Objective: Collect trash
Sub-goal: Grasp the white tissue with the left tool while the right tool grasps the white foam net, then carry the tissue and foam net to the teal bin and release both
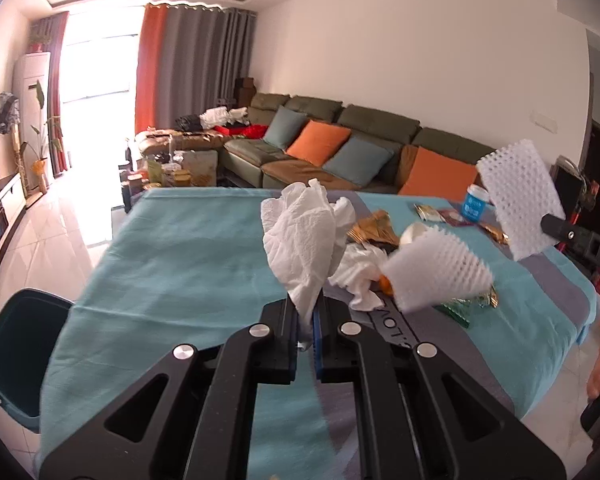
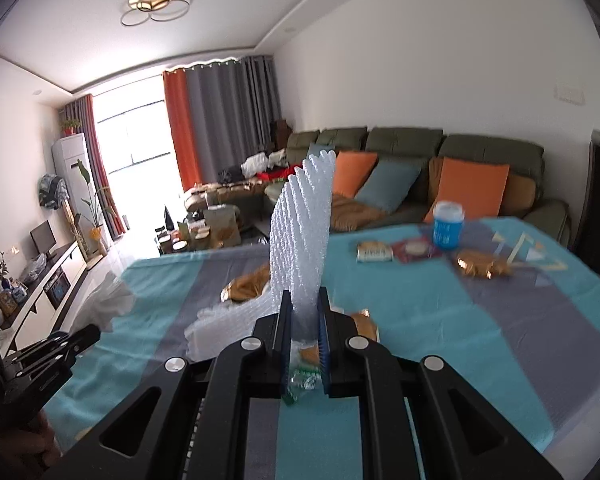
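My left gripper [image 1: 307,314] pinches a crumpled tissue [image 1: 300,236]; my right gripper [image 2: 303,308] clamps white foam netting [image 2: 304,232], standing toward twelve o'clock.

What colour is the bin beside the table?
Dark teal-green bin, open-topped, at the table's left edge; it shows only in the left wrist view.

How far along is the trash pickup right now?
Nothing visibly binned yet; the bin interior looks dark. In hand: left gripper is shut on a crumpled tissue; right gripper is shut on a white foam net. Left on the table: another foam net, more tissue, gold wrappers, blue cup.
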Motion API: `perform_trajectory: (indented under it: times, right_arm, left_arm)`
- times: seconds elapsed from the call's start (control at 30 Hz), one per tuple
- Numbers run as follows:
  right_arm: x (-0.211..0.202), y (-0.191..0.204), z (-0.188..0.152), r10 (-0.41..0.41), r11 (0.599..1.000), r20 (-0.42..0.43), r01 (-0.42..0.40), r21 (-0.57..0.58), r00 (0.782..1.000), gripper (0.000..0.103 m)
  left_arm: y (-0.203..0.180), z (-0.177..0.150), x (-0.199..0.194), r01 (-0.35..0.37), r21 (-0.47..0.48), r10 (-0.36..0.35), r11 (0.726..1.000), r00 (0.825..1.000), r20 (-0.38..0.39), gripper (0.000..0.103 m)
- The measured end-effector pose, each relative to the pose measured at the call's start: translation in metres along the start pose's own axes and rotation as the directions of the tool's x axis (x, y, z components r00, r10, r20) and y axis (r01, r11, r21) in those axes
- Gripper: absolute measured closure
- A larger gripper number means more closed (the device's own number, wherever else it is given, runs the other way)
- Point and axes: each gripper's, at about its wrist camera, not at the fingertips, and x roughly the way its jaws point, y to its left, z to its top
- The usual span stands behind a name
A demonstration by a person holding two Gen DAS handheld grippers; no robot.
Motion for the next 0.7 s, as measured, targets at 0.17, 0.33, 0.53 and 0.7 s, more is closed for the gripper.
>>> perform_trajectory:
  times: [0.17,0.33,0.53,0.7]
  right_arm:
    - [-0.006,0.020,0.006,0.068,0.997,0.022,-0.067,-0.036,0.997,0.093]
    - [-0.002,0.059,0.006,0.172,0.982,0.006,-0.171,-0.082,0.985,0.093]
    - [0.007,0.104,0.008,0.296,0.945,-0.020,-0.295,-0.141,0.955,0.093]
    - [0.018,0.145,0.006,0.391,0.897,-0.069,-0.397,-0.194,0.918,0.093]
  left_arm:
    - [0.013,0.004,-0.026,-0.039,-0.001,0.039,0.999,0.997,0.059,0.097]
    - [0.034,0.010,-0.055,-0.102,-0.018,0.103,0.995,0.988,0.117,0.097]
    - [0.060,0.010,-0.082,-0.180,-0.060,0.187,0.982,0.971,0.150,0.097]
    - [0.085,0.005,-0.097,-0.243,-0.100,0.256,0.965,0.955,0.152,0.097]
